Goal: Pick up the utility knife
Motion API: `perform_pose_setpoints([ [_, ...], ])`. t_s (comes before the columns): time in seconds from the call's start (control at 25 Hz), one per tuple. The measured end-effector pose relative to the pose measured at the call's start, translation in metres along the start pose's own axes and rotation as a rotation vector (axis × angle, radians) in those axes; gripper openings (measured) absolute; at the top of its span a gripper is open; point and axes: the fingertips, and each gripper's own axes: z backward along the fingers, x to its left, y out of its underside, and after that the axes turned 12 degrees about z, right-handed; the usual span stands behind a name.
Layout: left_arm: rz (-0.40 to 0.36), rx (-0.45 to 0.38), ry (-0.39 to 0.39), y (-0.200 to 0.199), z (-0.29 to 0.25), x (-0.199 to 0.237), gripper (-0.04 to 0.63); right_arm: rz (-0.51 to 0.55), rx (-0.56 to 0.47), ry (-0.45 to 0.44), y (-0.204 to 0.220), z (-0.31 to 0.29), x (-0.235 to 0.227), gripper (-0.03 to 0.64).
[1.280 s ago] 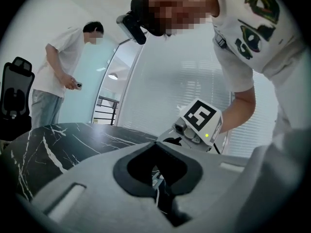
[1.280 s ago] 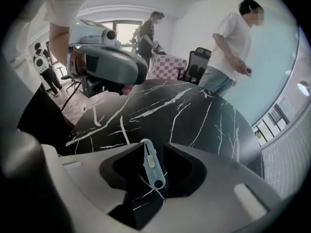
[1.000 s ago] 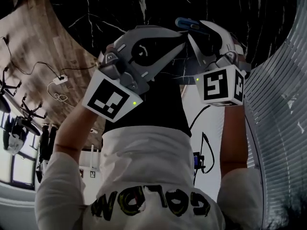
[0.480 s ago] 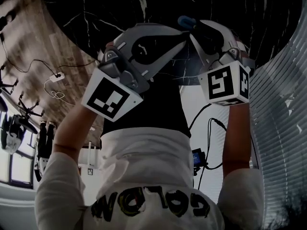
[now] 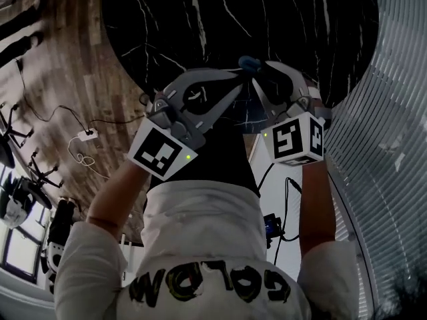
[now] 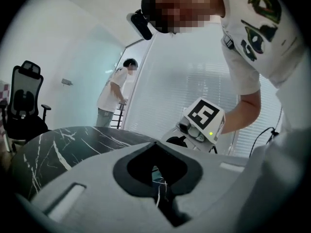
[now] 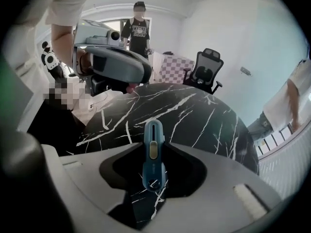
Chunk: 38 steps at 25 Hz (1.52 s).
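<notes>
One claw does the work: the right claw [image 7: 153, 177] pinches the blue utility knife [image 7: 153, 147] by its lower body, slider facing the camera, and the knife appears to be held clear of the black marble bench [image 7: 194, 115]. The left claw [image 6: 158, 181] is pressed together on nothing, close beside the right. I judge the grasp made; the next move calls for a steady hold so the handle does not twist.

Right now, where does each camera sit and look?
Head view: on the person's head, facing down at left tool and right tool over the marble table; white shirt, forearms show.
Left gripper view: on the left tool, along shut jaws, toward the right tool's marker cube and arm.
Right gripper view: on the right tool, along jaws gripping the utility knife.
Both gripper views share the table.
</notes>
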Motion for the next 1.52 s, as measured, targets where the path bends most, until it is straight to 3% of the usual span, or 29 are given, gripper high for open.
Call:
perform_pose_setpoints([
  [0.44, -0.053, -0.058, -0.053, -0.085, 0.031, -0.043, 0.003, -0.056, -0.104, 0.148, -0.055, 0.101, -0.015, 0.132],
  [0.6, -0.019, -0.139, -0.069, -0.122, 0.042, -0.052, 0.003, -0.115, -0.169, 0.198, -0.073, 0.134, -0.020, 0.132],
  [0.92, -0.039, -0.196, -0.077, -0.177, 0.060, -0.084, 0.003, -0.251, -0.329, 0.279, -0.105, 0.199, -0.031, 0.132],
  [1.12, -0.051, -0.223, -0.078, -0.199, 0.068, -0.106, 0.003, -0.285, -0.431, 0.352, -0.126, 0.232, -0.040, 0.132],
  [1.52, -0.006, -0.232, -0.104, -0.223, 0.086, -0.131, 0.003, -0.418, -0.665, 0.481, -0.156, 0.301, -0.051, 0.132],
])
